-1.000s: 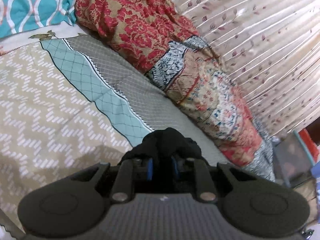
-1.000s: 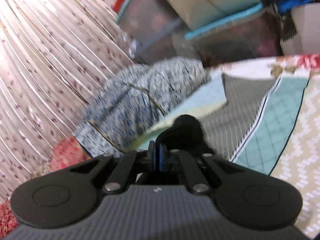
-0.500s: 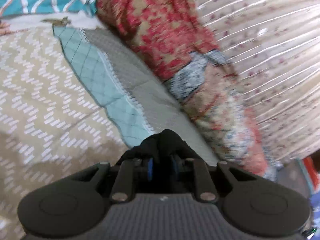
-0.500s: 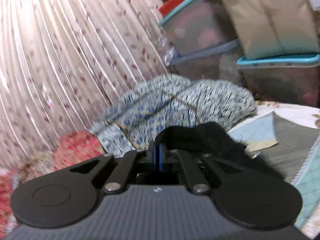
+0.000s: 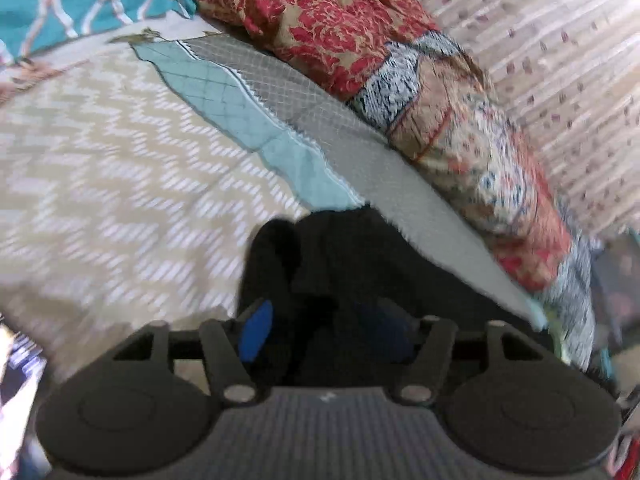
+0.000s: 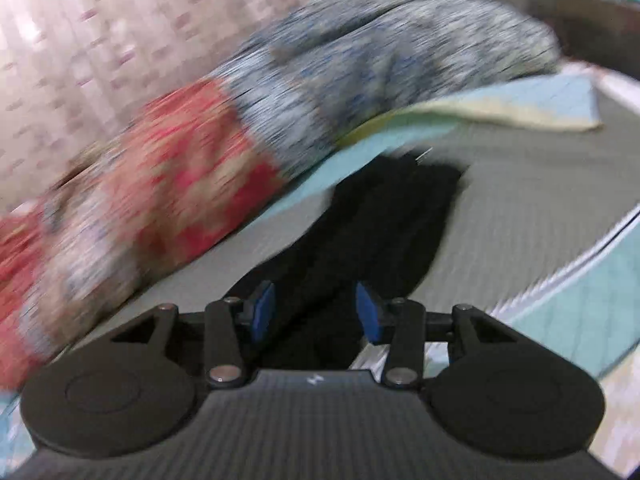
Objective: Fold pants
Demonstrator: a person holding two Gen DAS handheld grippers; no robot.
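Lying dark across the patterned bedspread (image 5: 120, 184) on the bed, the black pants (image 6: 380, 232) fill the lower centre of both views, seemingly just laid down after 1 fold; further folds likely remain. Both the left tongs (image 5: 324, 330) and right tongs (image 6: 316, 312) have just been opening and stand apart, cloth between the pads but unclamped. Blur hides the pants' outline, waistband and fold count.

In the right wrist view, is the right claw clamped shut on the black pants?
No: the right claw is open, black pants lying loose between its blue pads.
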